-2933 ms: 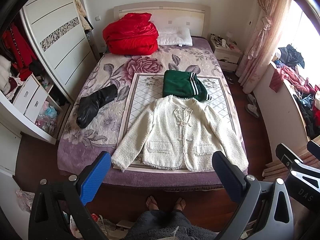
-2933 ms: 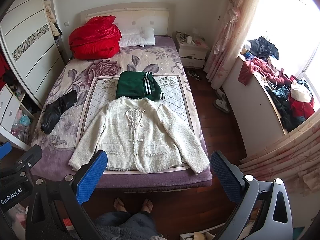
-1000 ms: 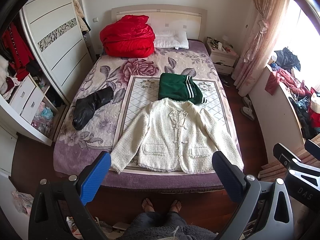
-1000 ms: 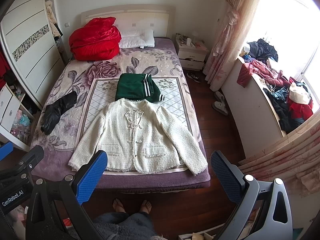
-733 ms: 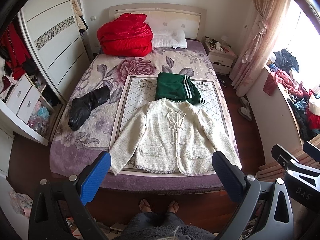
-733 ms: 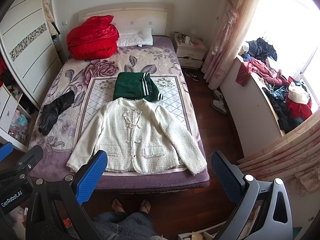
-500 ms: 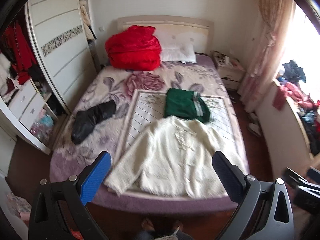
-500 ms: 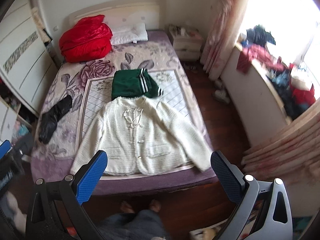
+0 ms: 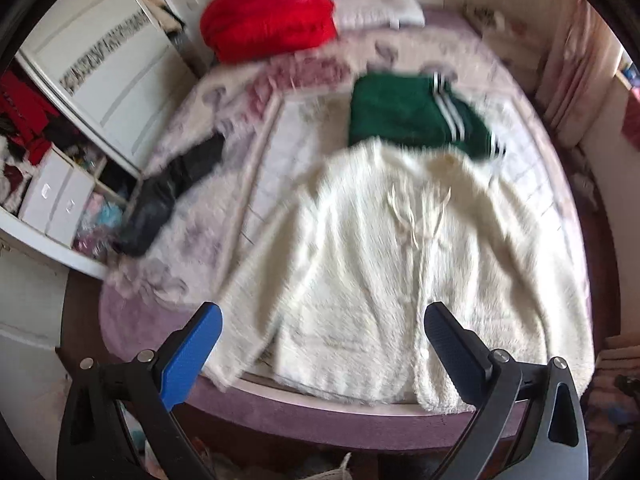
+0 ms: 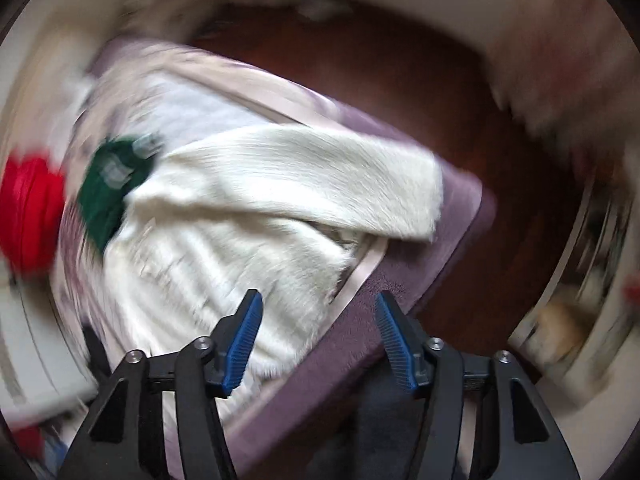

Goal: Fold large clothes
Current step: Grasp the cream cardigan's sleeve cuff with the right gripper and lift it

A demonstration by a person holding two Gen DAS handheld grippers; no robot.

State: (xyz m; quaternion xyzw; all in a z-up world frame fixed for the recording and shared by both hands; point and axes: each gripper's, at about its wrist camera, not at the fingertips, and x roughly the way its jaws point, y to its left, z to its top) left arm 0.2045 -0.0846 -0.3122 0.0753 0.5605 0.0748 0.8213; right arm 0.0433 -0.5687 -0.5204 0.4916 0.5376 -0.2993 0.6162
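Observation:
A cream tweed jacket (image 9: 384, 264) lies spread face up on the bed (image 9: 328, 420), hem toward the near edge. My left gripper (image 9: 324, 344) is open and empty, hovering just above the jacket's hem. In the right wrist view, which is blurred and tilted, the jacket (image 10: 248, 216) shows with its sleeve stretched toward the bed's corner. My right gripper (image 10: 316, 340) is open and empty above the jacket's lower corner by the bed edge.
A folded green garment with white stripes (image 9: 412, 112) lies behind the jacket. A black garment (image 9: 168, 196) lies on the bed's left side. A red quilt (image 9: 268, 20) and a pillow (image 9: 380, 12) sit at the headboard. A wardrobe (image 9: 104, 68) stands left; dark wood floor (image 10: 400, 80) lies right.
Both grippers have dropped fast toward the foot of the bed. The right one has swung and tilted toward the jacket's right lower corner, and its jaws stand narrower than before.

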